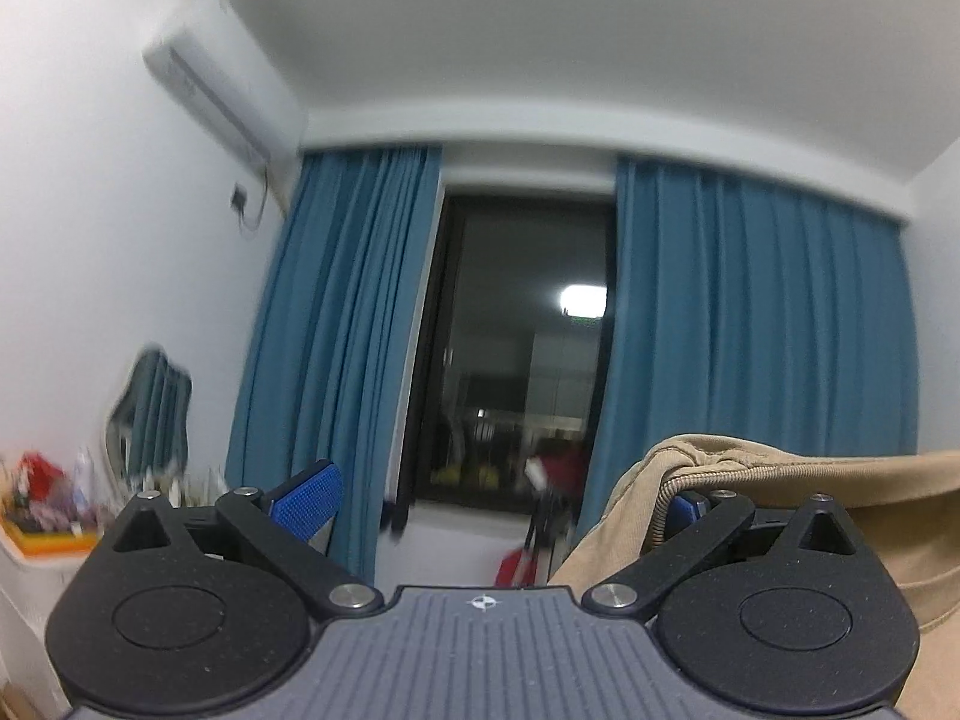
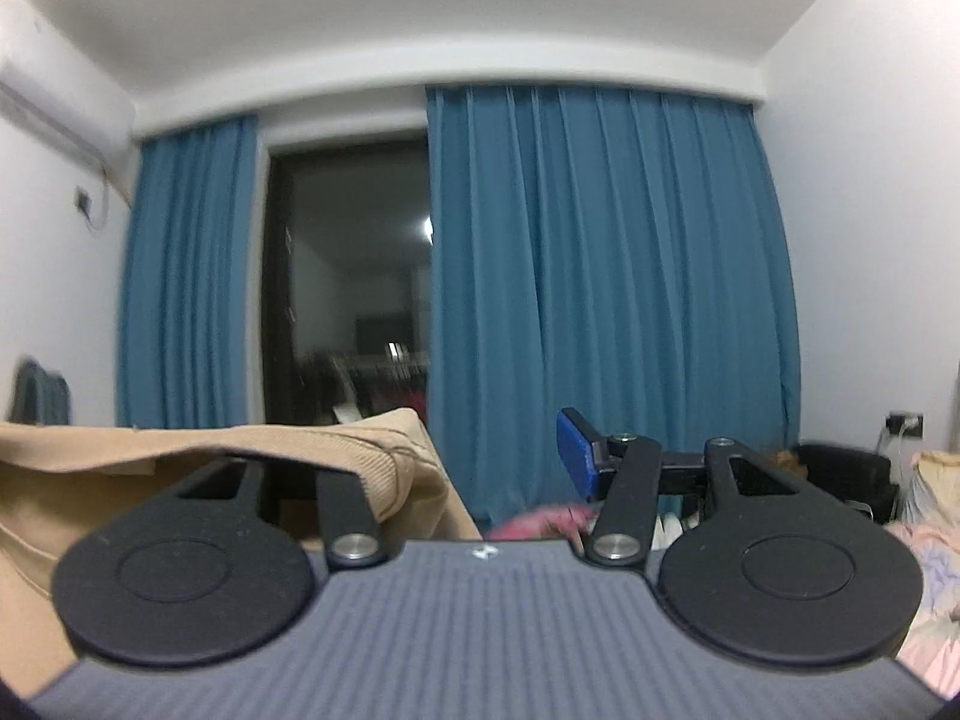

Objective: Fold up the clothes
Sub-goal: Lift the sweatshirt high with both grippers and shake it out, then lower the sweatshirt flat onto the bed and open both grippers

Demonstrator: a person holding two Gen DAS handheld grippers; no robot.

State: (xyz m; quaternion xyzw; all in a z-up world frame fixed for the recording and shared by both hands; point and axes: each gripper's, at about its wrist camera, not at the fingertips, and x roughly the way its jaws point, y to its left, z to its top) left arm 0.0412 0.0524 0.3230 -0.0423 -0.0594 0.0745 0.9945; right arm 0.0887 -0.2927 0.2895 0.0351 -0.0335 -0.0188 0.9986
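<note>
A tan garment with a stitched waistband hangs between my two grippers, held up in the air. In the left wrist view it (image 1: pixel 780 480) drapes over my right finger, whose blue pad barely shows; the left blue pad (image 1: pixel 306 501) stands clear. My left gripper (image 1: pixel 498 507) is wide open. In the right wrist view the garment (image 2: pixel 336 450) covers my left finger; the right blue pad (image 2: pixel 576 450) is bare. My right gripper (image 2: pixel 480 456) is wide open. Each garment edge is hooked over one finger.
Blue curtains (image 1: pixel 750 330) frame a dark window (image 1: pixel 516 330) straight ahead. An air conditioner (image 1: pixel 204 96) is on the left wall above a mirror (image 1: pixel 150 408) and a cluttered shelf (image 1: pixel 42 510). Bedding (image 2: pixel 936 492) and a black bag (image 2: pixel 840 474) lie at the right.
</note>
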